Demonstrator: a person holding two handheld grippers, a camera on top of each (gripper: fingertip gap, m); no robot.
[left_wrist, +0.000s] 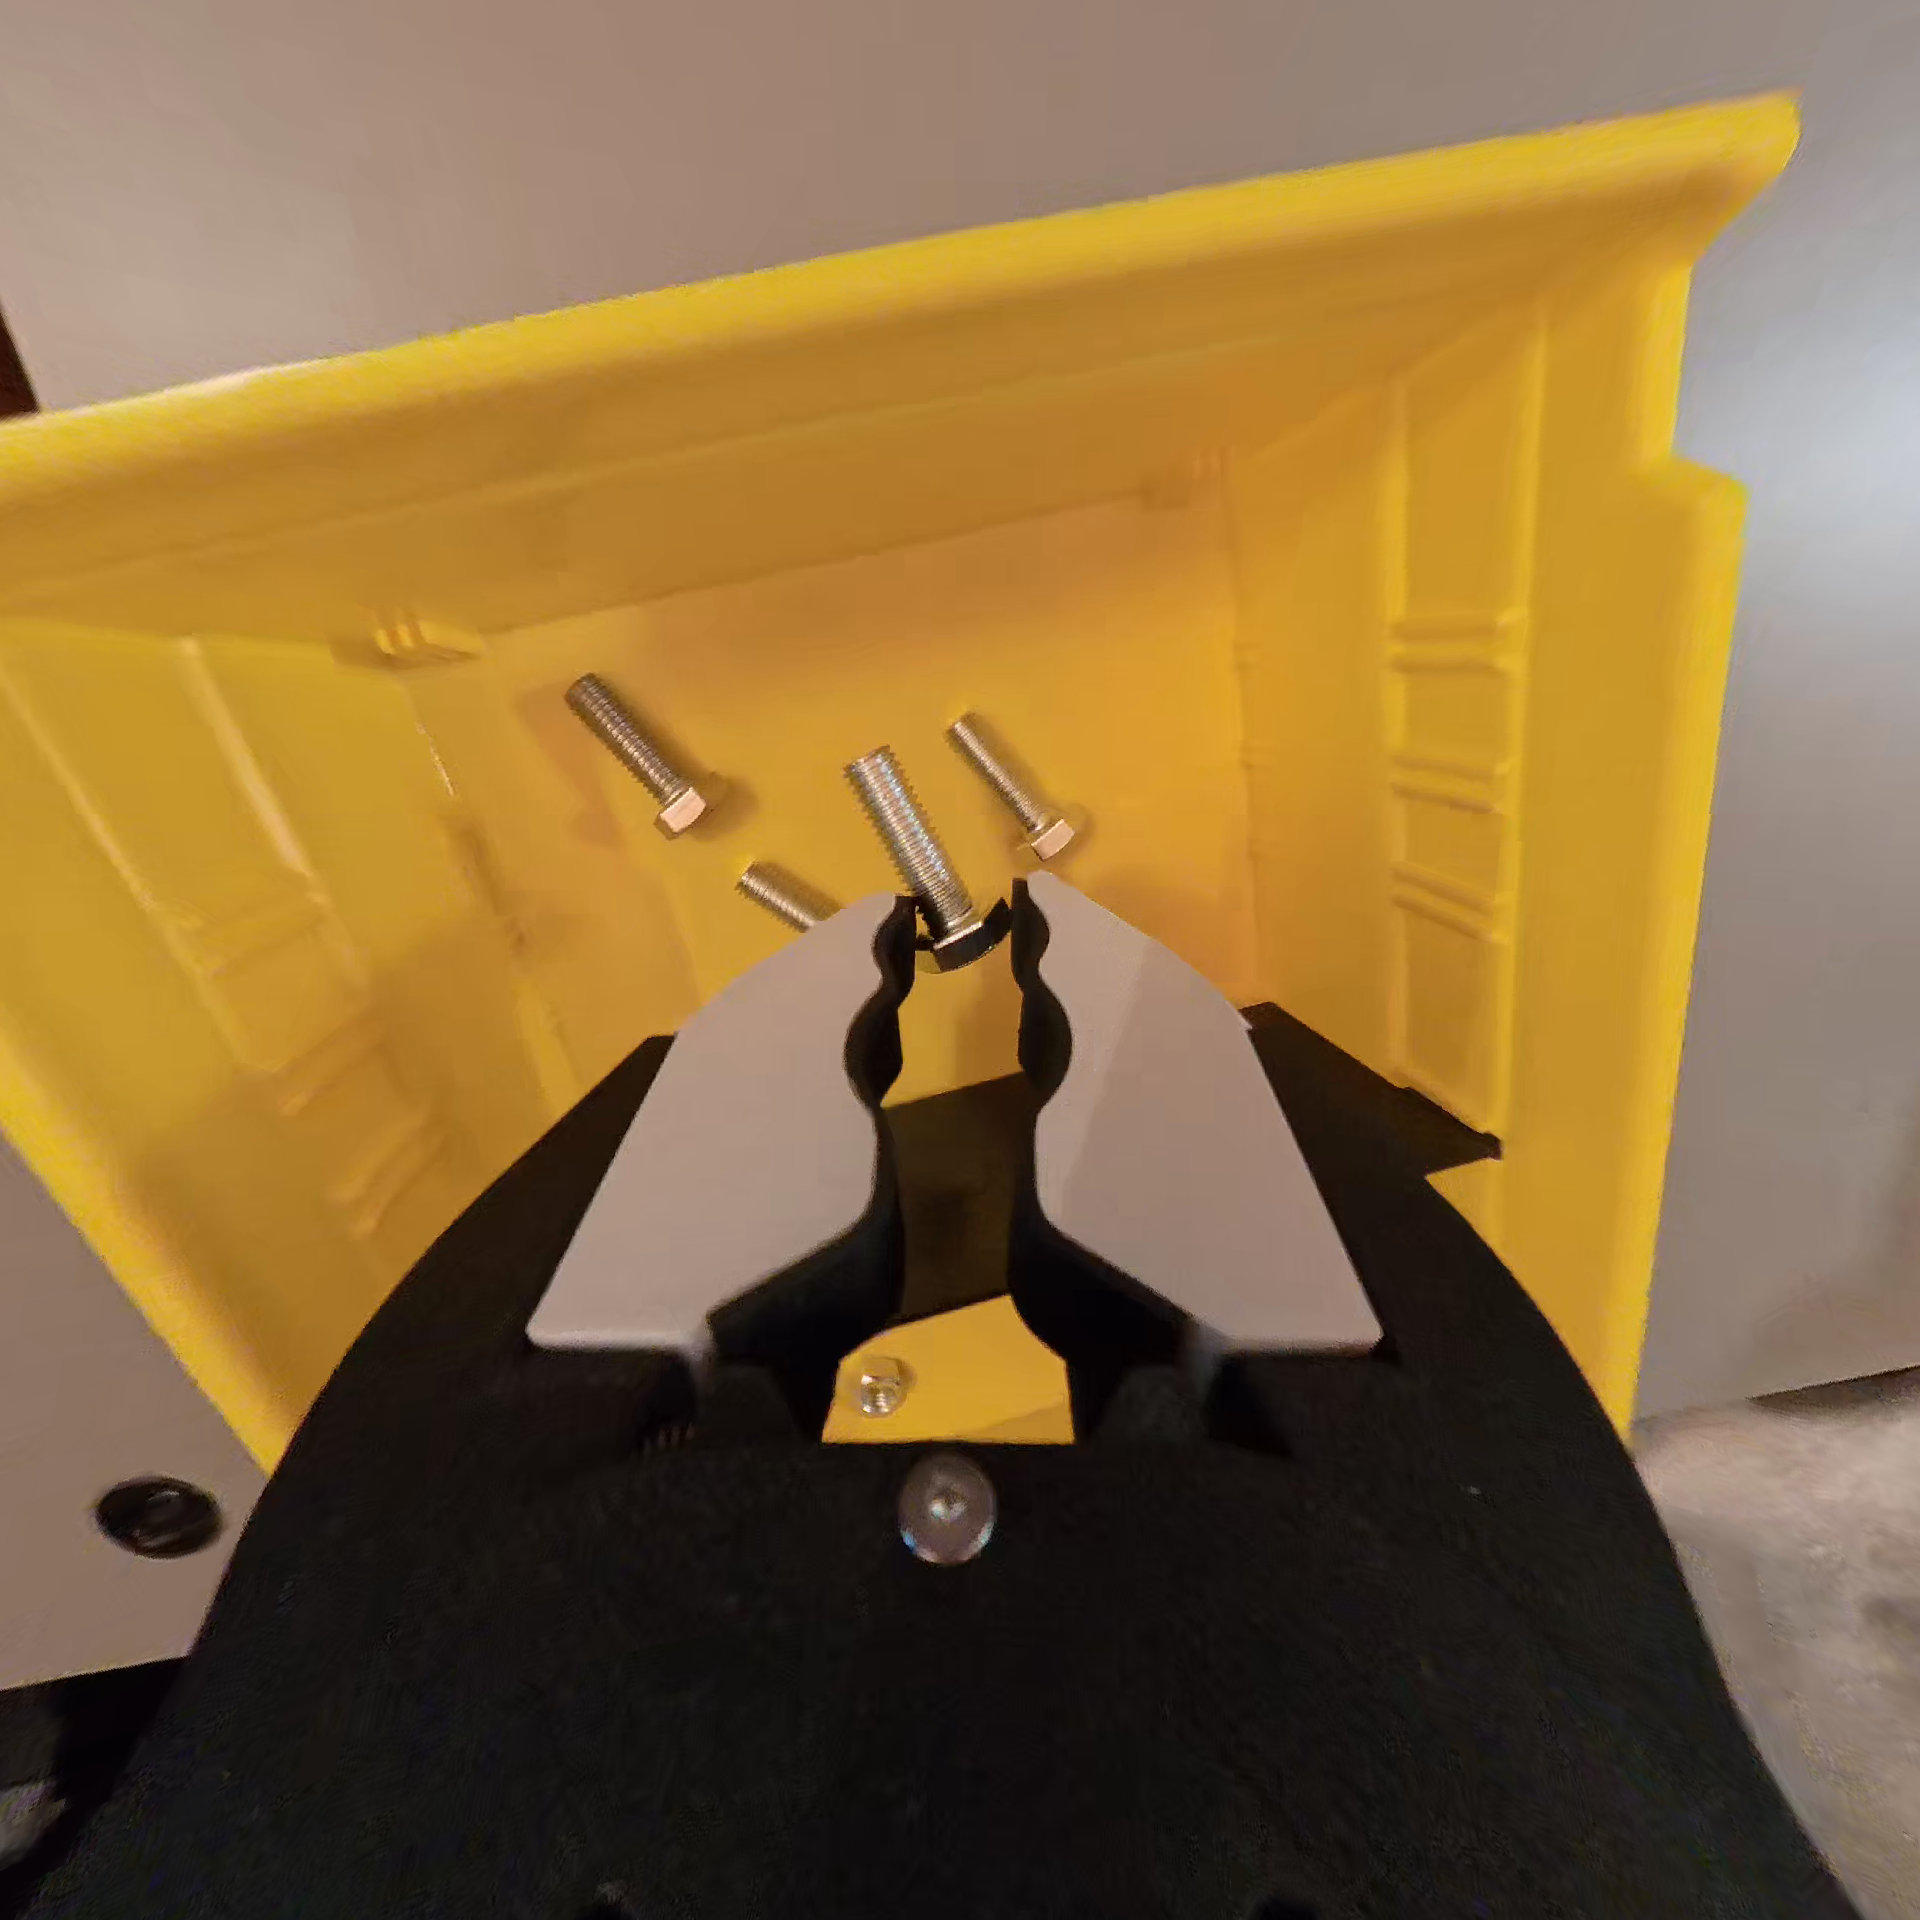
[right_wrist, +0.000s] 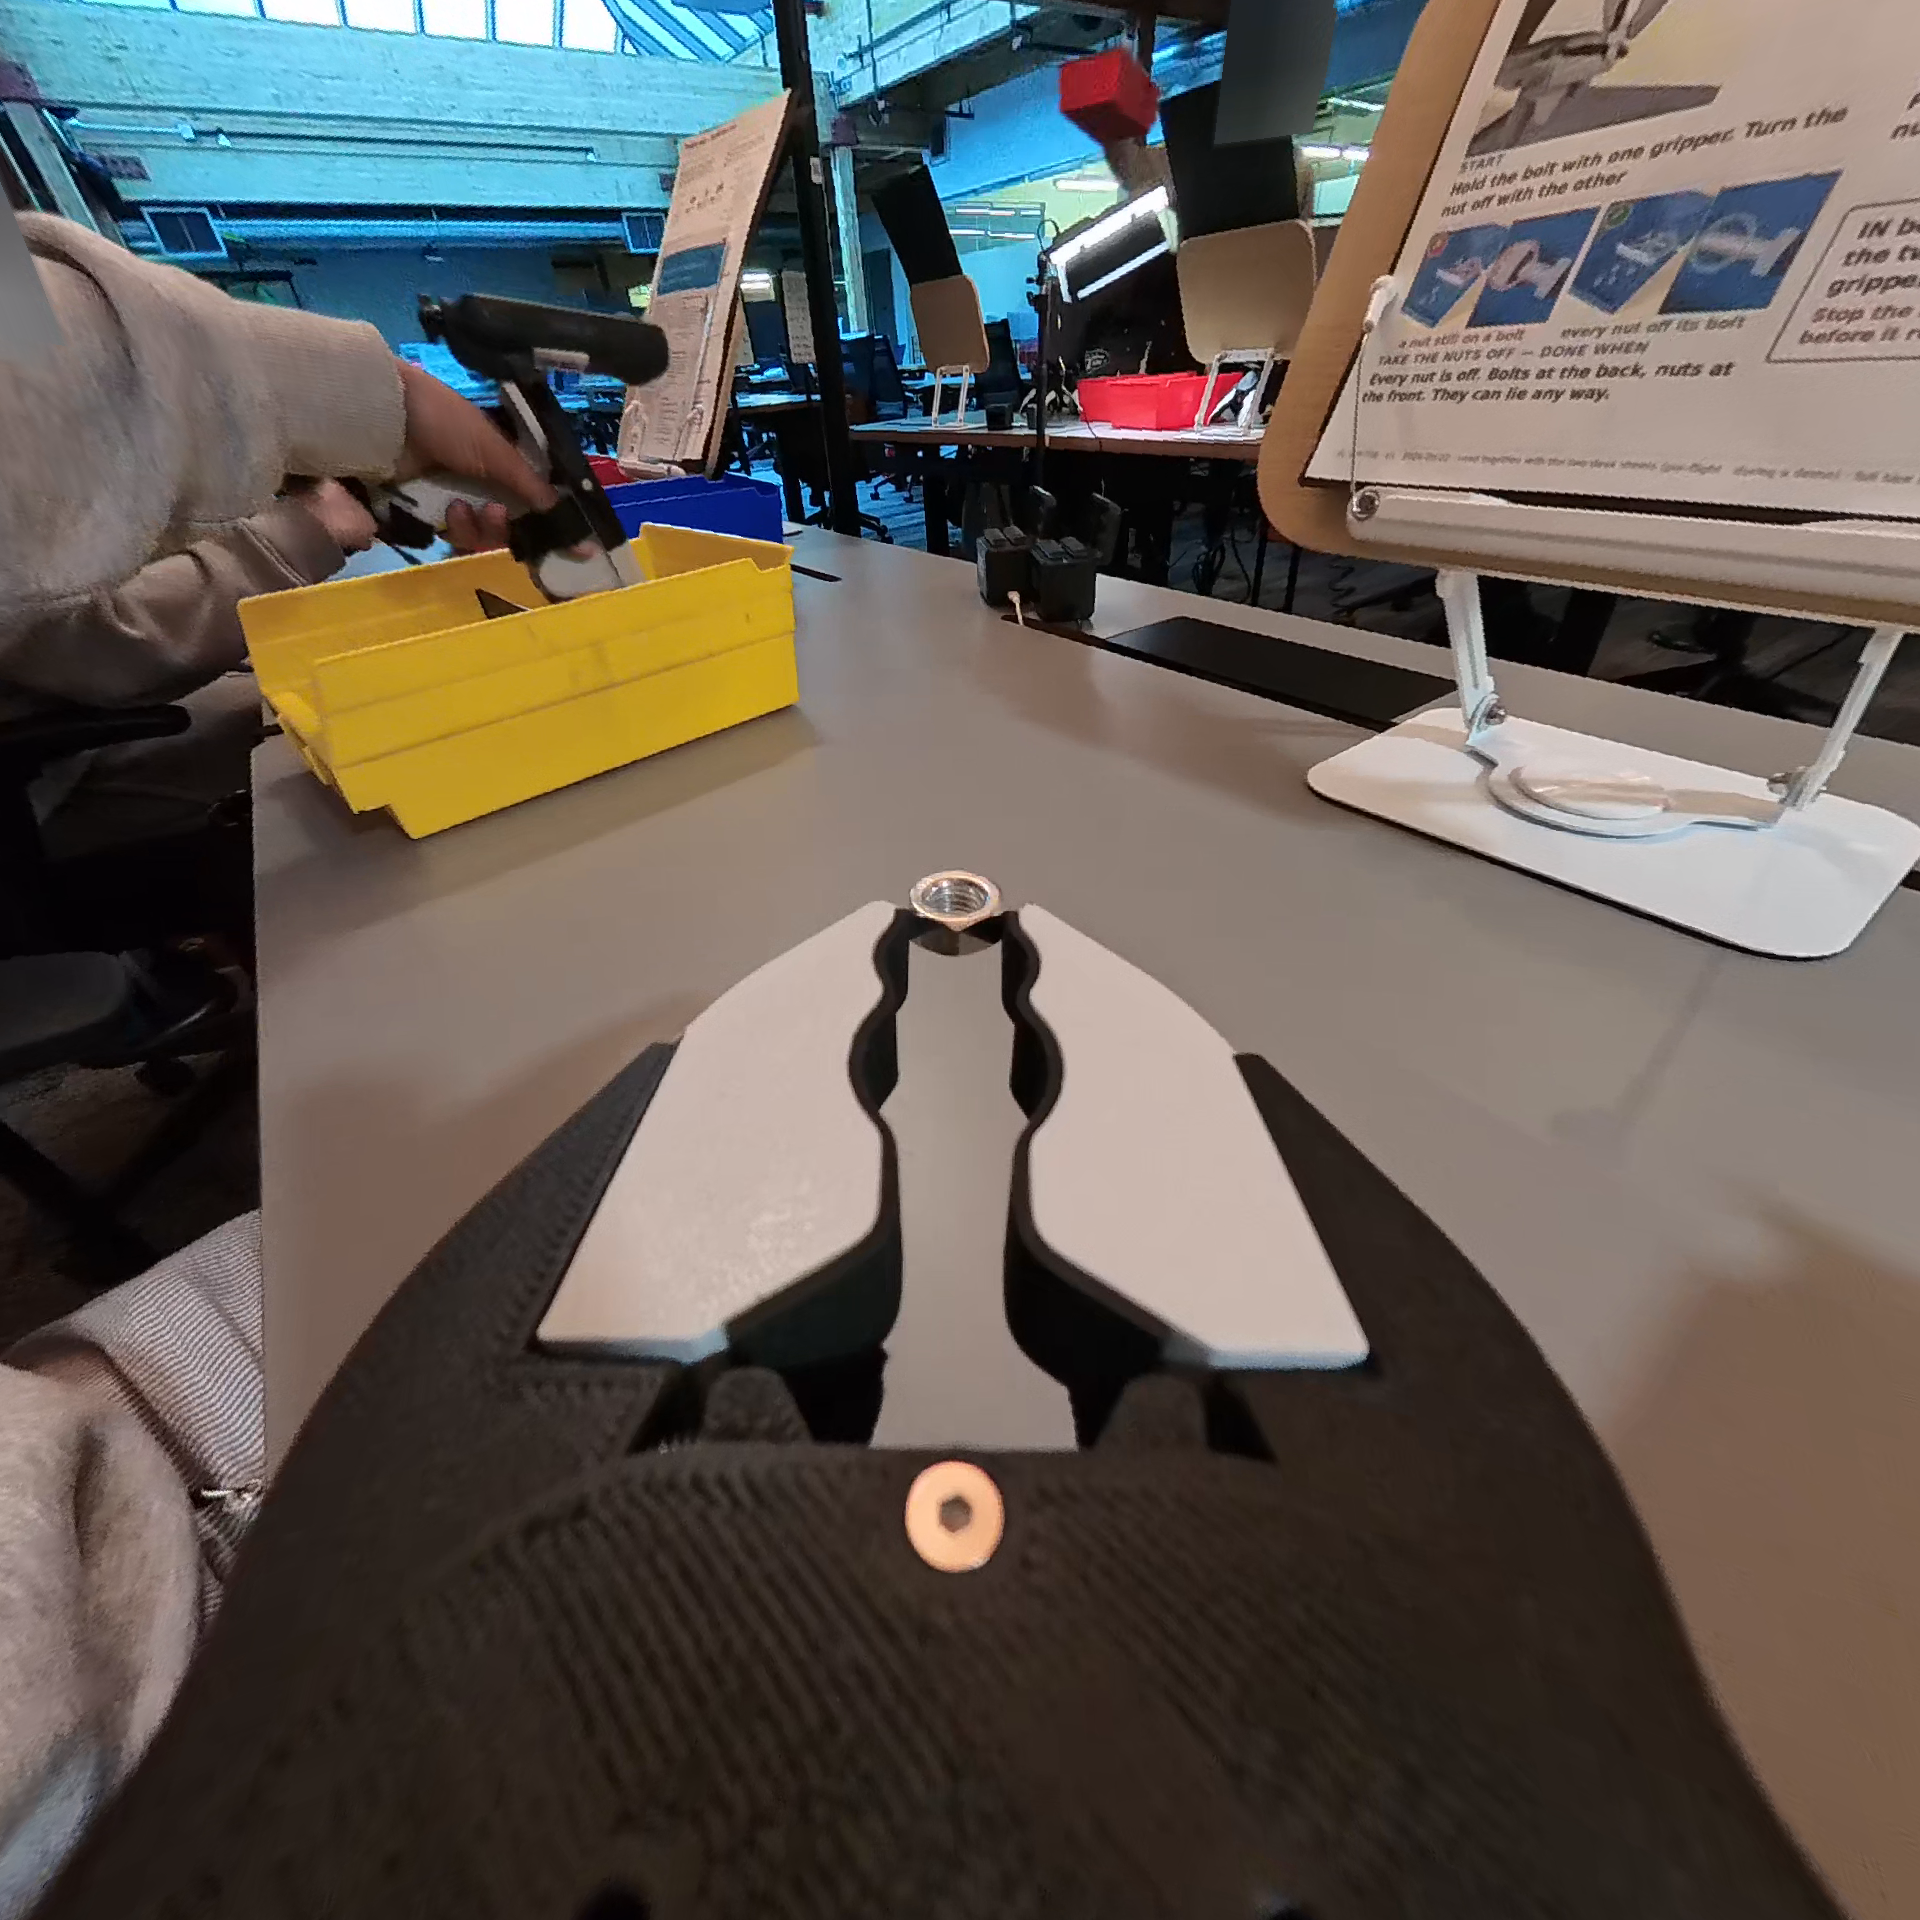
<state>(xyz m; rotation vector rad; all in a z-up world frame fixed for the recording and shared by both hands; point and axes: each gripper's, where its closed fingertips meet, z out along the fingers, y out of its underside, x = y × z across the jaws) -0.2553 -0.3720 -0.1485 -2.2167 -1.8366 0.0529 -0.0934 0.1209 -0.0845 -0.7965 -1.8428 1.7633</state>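
your left gripper (left_wrist: 961, 914) pinches a bolt (left_wrist: 914, 852) by its head, shank pointing away, inside the yellow bin (left_wrist: 1455, 727) | three bolts lie loose beyond | right gripper (right_wrist: 954, 925) clamps a nut (right_wrist: 954, 902) over the table (right_wrist: 1195, 883), bin off left

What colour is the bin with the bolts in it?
Yellow bin; the left wrist view shows it best.

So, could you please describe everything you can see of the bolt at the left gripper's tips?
The bolt is silvery metal with a threaded shank and a hex head. Its head sits between the tips of the left gripper, the shank pointing away from the camera into the yellow bin. Whether the tips clamp it is unclear. No nut shows on it. Three loose bolts lie on the bin floor beyond it.
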